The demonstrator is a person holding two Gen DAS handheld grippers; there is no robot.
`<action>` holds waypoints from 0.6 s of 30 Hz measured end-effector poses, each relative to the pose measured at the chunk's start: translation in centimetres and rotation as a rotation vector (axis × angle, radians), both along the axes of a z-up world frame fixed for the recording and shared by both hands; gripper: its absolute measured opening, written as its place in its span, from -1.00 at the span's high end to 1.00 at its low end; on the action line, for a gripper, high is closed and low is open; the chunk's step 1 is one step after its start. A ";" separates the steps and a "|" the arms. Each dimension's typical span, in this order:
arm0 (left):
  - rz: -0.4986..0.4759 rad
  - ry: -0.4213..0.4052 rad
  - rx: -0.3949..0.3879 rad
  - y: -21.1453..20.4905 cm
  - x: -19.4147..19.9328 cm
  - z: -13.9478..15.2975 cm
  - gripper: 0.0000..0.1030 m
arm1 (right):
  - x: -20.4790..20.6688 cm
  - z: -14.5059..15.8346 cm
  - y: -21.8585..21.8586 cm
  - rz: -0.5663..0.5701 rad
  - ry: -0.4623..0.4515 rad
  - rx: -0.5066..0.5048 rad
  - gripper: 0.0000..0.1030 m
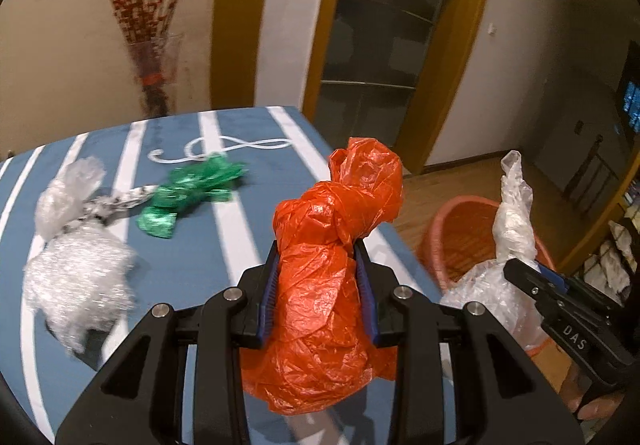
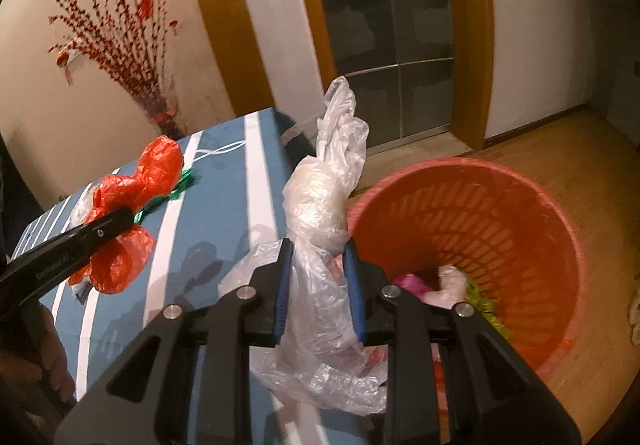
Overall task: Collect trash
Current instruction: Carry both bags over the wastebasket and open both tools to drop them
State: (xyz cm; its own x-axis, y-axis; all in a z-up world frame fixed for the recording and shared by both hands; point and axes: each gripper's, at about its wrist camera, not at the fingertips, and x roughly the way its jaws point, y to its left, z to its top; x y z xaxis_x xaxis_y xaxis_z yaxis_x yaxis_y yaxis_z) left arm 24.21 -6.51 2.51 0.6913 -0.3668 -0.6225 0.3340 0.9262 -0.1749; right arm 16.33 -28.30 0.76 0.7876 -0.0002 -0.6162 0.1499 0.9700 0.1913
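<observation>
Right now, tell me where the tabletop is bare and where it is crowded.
Bare: the blue striped cloth between the orange bag in the left gripper and the table's edge beside the basket. Crowded: the far left, where the green wrapper and clear crumpled plastic lie.

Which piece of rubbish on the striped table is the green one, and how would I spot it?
Start at the blue tablecloth with white stripes. The green wrapper lies on it near the white swirl pattern, beside a clear crinkled plastic bundle. It alone is shiny green; the orange bag and the clear bag are held in grippers.
</observation>
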 end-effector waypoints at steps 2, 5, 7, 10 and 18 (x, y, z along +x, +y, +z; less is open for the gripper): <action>-0.019 -0.002 -0.005 -1.1 -0.5 0.1 0.34 | -0.6 0.1 -0.9 -0.019 -0.004 0.000 0.50; -0.048 -0.001 -0.015 -2.9 -0.9 0.2 0.34 | -1.7 0.1 -2.5 -0.049 -0.008 0.003 0.50; -0.067 0.001 -0.020 -4.0 -1.2 0.3 0.34 | -2.2 0.0 -3.5 -0.066 -0.009 0.005 0.50; -0.101 0.006 -0.026 -6.1 -1.6 0.2 0.34 | -2.8 -0.1 -4.9 -0.097 -0.010 0.009 0.50; -0.160 0.027 -0.042 -9.5 -1.6 -0.4 0.34 | -4.1 -0.4 -8.5 -0.173 -0.016 0.018 0.50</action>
State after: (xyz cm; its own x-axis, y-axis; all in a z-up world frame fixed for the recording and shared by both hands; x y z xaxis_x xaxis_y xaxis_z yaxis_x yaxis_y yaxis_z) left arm 22.58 -16.03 2.07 0.6051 -0.4968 -0.6221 0.4708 0.8534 -0.2236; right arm 12.22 -36.83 0.37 0.7866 -0.1257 -0.6046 0.3111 0.9264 0.2122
